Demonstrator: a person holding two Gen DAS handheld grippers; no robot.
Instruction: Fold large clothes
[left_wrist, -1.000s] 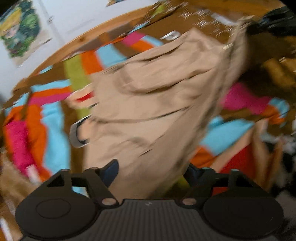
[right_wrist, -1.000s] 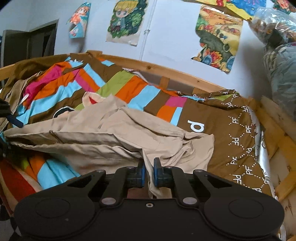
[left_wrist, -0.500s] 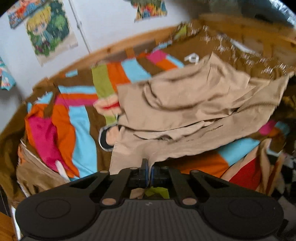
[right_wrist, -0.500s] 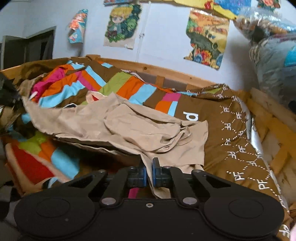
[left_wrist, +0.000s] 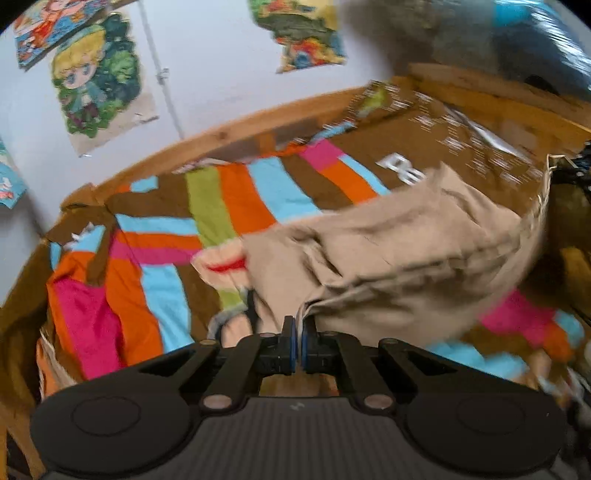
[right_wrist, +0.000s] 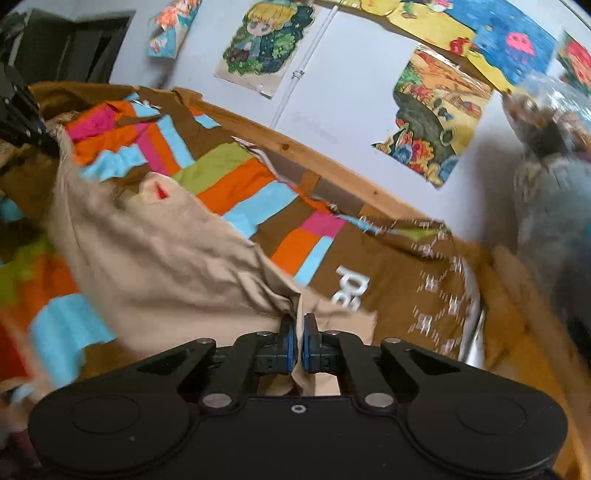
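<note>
A large beige garment (left_wrist: 399, 258) hangs stretched between both grippers above a bed. My left gripper (left_wrist: 298, 325) is shut on one edge of it, the cloth running up and to the right. In the right wrist view the same beige garment (right_wrist: 159, 254) spreads leftward from my right gripper (right_wrist: 298, 325), which is shut on another edge. The far end of the cloth reaches the other gripper at the edge of each view: the right gripper (left_wrist: 576, 162) and the left gripper (right_wrist: 22, 122). Both views are motion-blurred.
Under the garment lies a striped multicoloured bedspread (left_wrist: 236, 206) with a brown patterned part (right_wrist: 417, 291). A wooden bed frame (right_wrist: 332, 166) runs along a white wall with cartoon posters (right_wrist: 266, 40). Bundled bags (right_wrist: 554, 173) stand at the right.
The left gripper went from open to shut on the garment's edge. Both grippers have lifted, and the cloth now hangs stretched between them, higher off the bed.
</note>
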